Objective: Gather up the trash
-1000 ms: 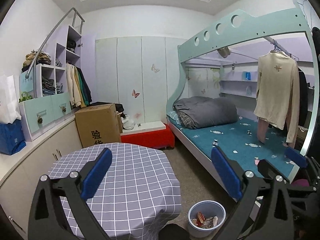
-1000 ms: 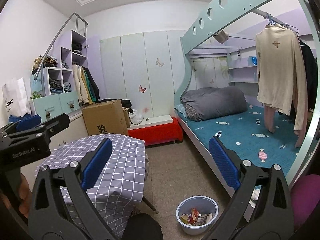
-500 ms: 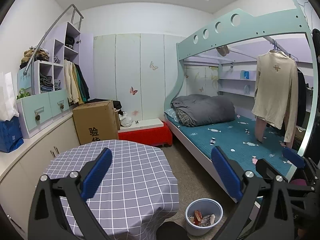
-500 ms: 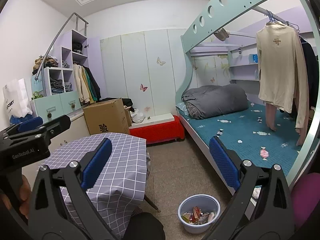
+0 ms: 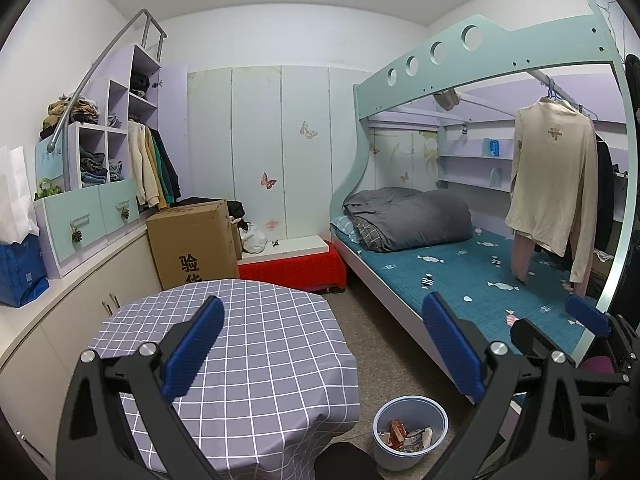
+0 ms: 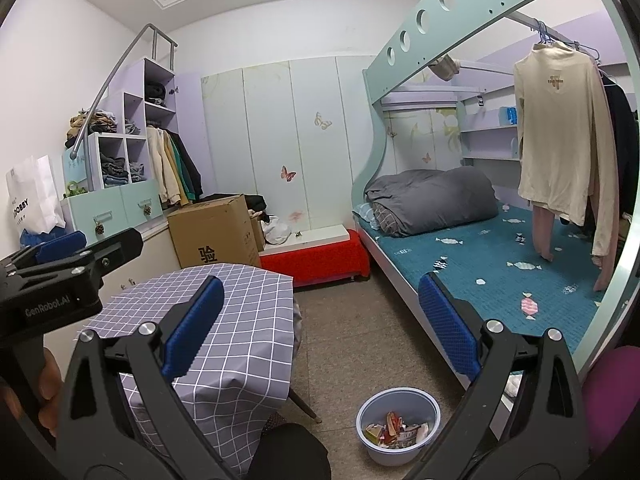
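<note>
Between table [image 6: 240, 320] and bed [image 6: 500, 256], wrappers [image 6: 394, 428] fill the bin [image 6: 398, 454].

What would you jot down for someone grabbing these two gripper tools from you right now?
Left gripper: open, holding nothing, raised over the checked table.
Right gripper: open, holding nothing, aimed across the floor.
Trash bin: on the floor between the table and the bed, wrappers already inside.
Done: some trash is binned.
Left: no loose trash is clearly visible on the table or floor; look around before moving on.
</note>
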`<state>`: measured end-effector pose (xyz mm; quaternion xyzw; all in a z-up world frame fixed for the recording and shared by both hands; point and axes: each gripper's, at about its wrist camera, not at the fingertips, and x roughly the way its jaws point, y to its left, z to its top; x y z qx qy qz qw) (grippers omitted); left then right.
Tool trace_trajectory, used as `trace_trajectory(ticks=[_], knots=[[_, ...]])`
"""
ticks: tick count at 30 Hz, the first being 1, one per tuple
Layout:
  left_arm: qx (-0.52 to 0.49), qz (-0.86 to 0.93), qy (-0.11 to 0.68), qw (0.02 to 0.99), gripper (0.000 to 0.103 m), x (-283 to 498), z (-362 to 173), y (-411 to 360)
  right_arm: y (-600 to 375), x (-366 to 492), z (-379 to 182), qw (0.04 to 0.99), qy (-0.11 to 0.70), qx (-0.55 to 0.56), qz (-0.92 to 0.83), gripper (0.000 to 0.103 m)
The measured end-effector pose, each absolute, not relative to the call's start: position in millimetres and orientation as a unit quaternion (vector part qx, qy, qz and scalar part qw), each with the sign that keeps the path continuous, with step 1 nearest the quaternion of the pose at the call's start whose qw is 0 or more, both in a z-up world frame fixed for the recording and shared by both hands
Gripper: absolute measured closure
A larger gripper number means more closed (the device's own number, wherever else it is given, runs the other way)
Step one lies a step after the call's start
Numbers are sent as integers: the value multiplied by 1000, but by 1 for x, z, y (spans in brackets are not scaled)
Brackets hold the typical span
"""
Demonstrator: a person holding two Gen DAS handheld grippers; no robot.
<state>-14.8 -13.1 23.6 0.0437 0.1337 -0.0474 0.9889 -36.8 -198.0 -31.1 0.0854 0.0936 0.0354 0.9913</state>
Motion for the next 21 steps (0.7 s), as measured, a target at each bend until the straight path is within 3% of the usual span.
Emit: trace_trajectory(ticks=[21], knots=[[52,-48,138,988,6,-14,19,-14,-202,-36,-33,991,98,87,37,7]])
